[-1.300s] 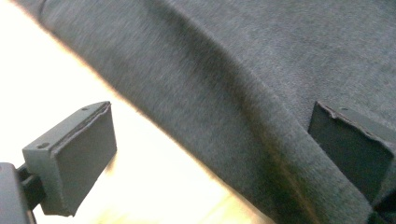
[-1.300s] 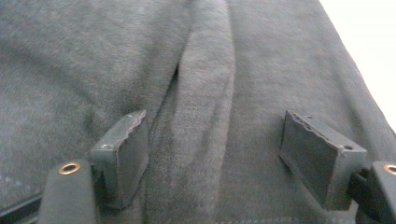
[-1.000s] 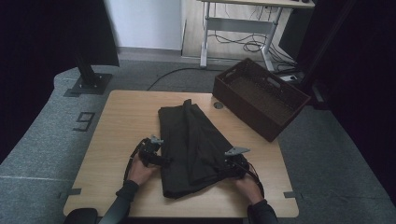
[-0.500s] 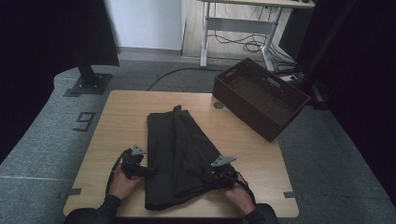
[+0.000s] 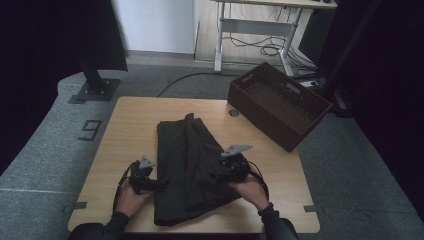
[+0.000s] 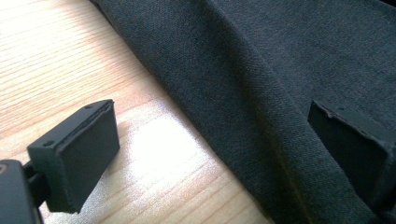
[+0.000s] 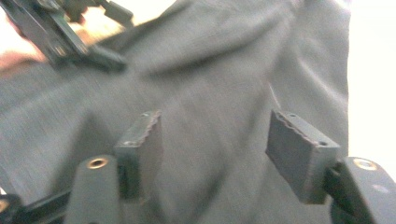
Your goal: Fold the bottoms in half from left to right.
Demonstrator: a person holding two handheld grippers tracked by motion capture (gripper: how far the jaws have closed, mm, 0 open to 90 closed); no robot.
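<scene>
A dark grey garment [image 5: 192, 165] lies folded lengthwise on the wooden table [image 5: 127, 125], reaching to the near edge. My left gripper [image 5: 159, 184] rests at the garment's left edge. In the left gripper view it [image 6: 210, 112] is open wide, with one jaw over bare wood, the other over the cloth [image 6: 261, 60], and the cloth's edge between them. My right gripper [image 5: 216, 176] hovers over the garment's right half. Its jaws [image 7: 217, 123] have just been closing but stand apart with nothing between them, the cloth [image 7: 224, 70] below.
A dark woven basket [image 5: 280, 102] stands at the table's back right corner, partly over the edge. A round cable hole [image 5: 234, 113] sits in the tabletop beside it. Bare wood lies left of the garment. A desk frame and cables stand on the floor beyond.
Both hands drew back toward the near edge and the garment slid with them. Since then the right gripper has lifted off the cloth, while the left has kept still.
</scene>
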